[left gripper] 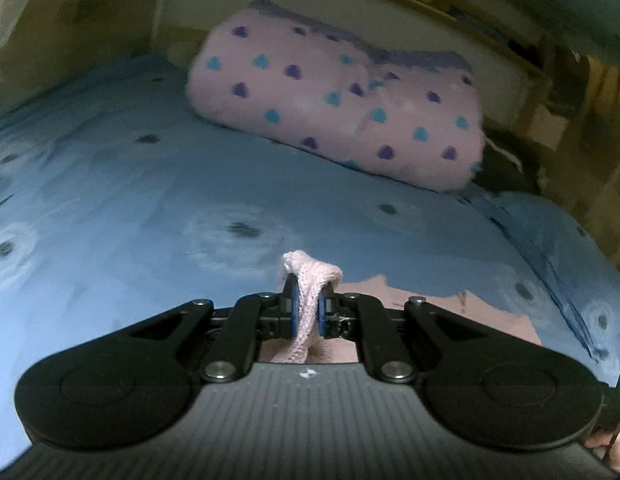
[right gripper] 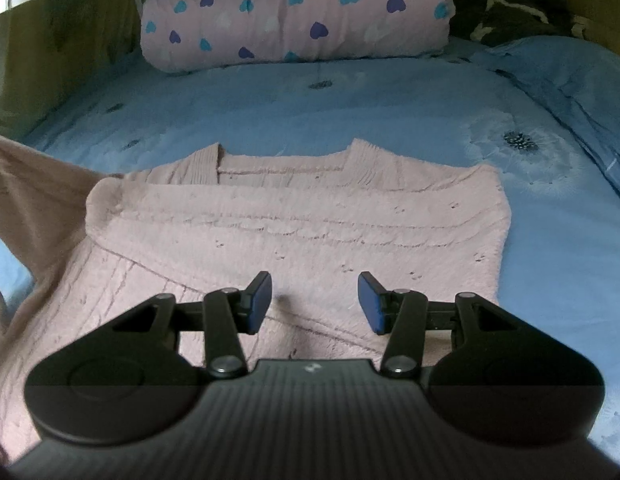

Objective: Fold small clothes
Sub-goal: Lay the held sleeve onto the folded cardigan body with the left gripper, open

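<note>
Left gripper (left gripper: 308, 308): its blue-padded fingers (left gripper: 293, 312) were pinched tight on a bunched fold of the pink knitted sweater (left gripper: 310, 280), which hung down below them; more of the knit lay on the bed beneath.
Right gripper (right gripper: 314, 300): its fingers (right gripper: 258, 300) stood partly apart with nothing between them, poised just above the sweater's lower part.
Pink knitted sweater, right view (right gripper: 310, 224): spread flat on the blue bedsheet (right gripper: 390, 100), neckline at the far edge, with one sleeve (right gripper: 33, 188) drawn up off the bed at the left.
Blue bedsheet: printed with pale dandelion heads, covering the bed all round the garment.
Pink heart-print blanket (right gripper: 297, 16): rolled in a bundle at the far end of the bed, well apart from the sweater.
Dark bundle (right gripper: 518, 16): beside the blanket at the far right, too dim to tell what it was.
</note>
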The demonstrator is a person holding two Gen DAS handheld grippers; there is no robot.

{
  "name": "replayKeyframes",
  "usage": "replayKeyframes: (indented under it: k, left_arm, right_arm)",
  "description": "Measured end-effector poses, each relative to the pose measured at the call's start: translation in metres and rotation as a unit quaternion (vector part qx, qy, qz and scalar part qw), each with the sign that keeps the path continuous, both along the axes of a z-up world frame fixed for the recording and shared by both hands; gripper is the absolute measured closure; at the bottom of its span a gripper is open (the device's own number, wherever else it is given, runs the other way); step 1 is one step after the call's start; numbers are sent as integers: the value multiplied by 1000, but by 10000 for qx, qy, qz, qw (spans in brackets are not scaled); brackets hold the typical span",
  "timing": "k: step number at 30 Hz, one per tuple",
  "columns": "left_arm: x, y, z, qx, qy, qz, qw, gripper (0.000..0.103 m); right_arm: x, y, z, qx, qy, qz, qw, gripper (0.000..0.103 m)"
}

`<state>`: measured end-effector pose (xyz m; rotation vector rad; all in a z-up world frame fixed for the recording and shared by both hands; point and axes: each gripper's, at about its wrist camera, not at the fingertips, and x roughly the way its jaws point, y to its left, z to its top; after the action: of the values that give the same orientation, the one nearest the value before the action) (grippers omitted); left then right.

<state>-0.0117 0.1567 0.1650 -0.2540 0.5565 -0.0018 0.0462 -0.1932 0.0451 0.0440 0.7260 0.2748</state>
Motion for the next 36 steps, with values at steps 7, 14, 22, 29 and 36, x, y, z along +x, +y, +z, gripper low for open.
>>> replayKeyframes:
  k: [7,14,22,29,36]
  left_arm:
    - [38,-85,-36,490,412,-220,9977,93]
    - [66,-132,-87,1079,757,-453,9902,92]
    - [72,-135,-96,1249,862,-561,9868,90]
    - [57,-126,-80,1101,911,-606,9879,83]
    - [33,-108,-54,1078,818,-549,9893,79]
  right_arm:
    - [3,-13,7,189,-1,-135,9997,53]
    - [8,-22,4,157,224,-305,9992,53]
    - [11,-23,5,80,246,-343,9991,53]
    - [10,-23,5,35,240,-344,9991,53]
    - [8,-19,5,-33,190,-292,9994,53]
